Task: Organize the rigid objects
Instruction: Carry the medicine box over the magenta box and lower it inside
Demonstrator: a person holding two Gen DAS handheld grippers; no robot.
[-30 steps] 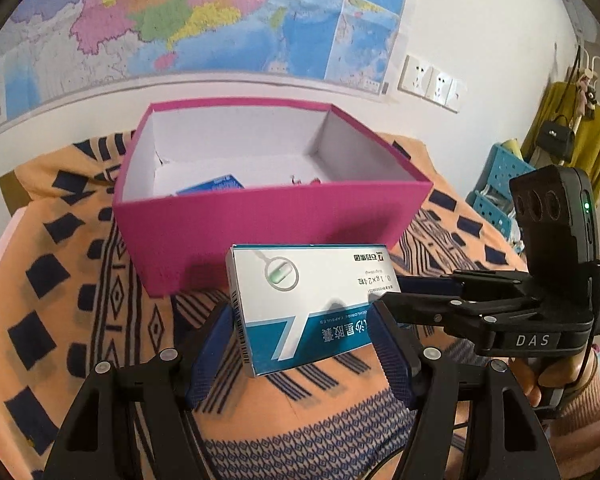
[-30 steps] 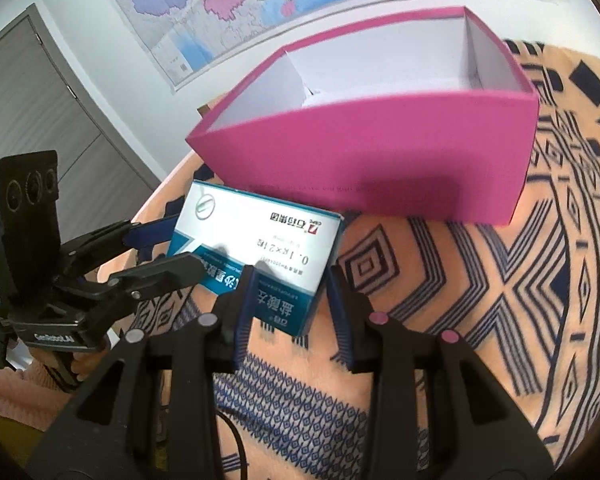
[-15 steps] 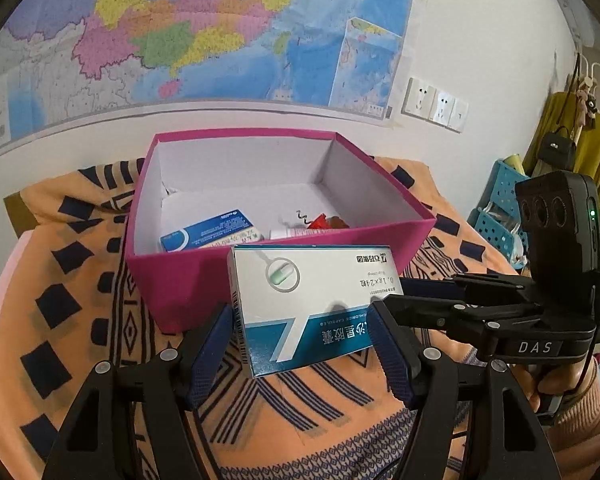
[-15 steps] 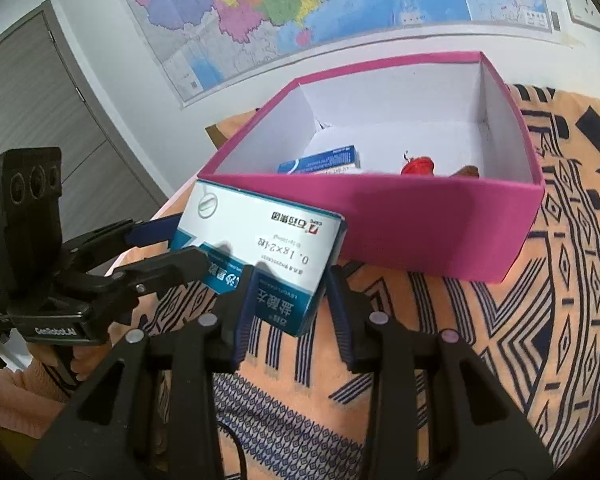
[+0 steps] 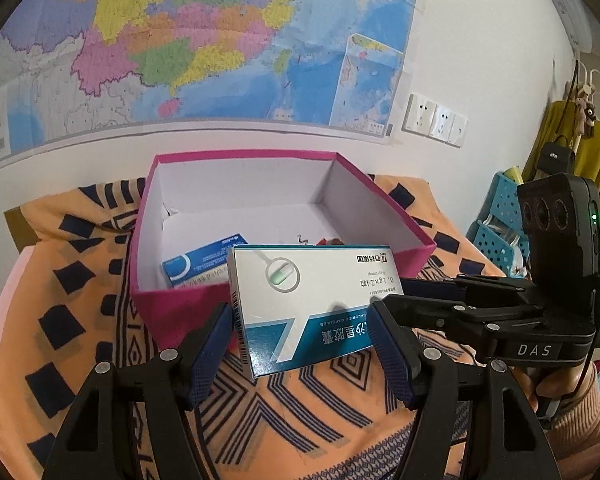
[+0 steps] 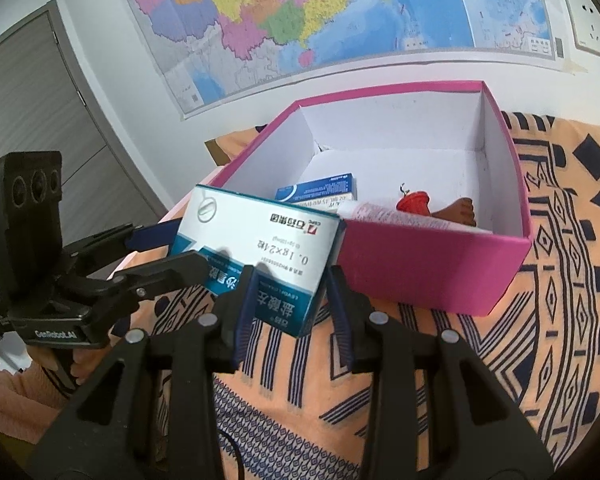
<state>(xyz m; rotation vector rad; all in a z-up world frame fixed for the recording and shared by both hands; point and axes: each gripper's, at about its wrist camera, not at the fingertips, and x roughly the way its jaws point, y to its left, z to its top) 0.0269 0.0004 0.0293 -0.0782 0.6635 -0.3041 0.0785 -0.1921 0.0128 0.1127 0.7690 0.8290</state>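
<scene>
Left wrist view
- Thing in hand: a white and teal medicine carton (image 5: 308, 300), held in the air above the patterned cloth (image 5: 60, 320), just short of the near wall of the pink box (image 5: 180, 312).
- Left tongs (image 5: 302, 344): clamped on the carton across its long dimension, one blue pad at each short end.
- Right tongs (image 5: 392, 292): they come in from the right and reach the carton's right end; this view does not show whether they squeeze it.
- Box contents: a blue and white carton (image 5: 200, 264) lies flat on the box floor, with small red bits behind the held carton, too hidden to name.
- Against a second ago: the box sits lower in the picture and its floor now shows, so I judge the carton has been raised towards rim height.

Right wrist view
- Right tongs (image 6: 292, 300): closed on the near corner of the medicine carton (image 6: 260, 240), across its thin side.
- Left tongs (image 6: 168, 252): they grip the carton's far left end.
- Place: the carton is tilted, its upper edge about level with the rim of the pink box (image 6: 420, 276) and beside the left corner.
- Inside: a blue and white carton (image 6: 324, 192), a pale tube (image 6: 388, 216), a small red piece (image 6: 414, 202) and a brown piece (image 6: 458, 212).
- Against a second ago: more of the box's inside is open to view.

Handling
- Weight and stiffness: probably light; thin card, firm at edges and corners but easily dented on the broad faces.
- Where to hold: at the ends and edges, as now, with gentle pressure; the glossy print may slip.
</scene>
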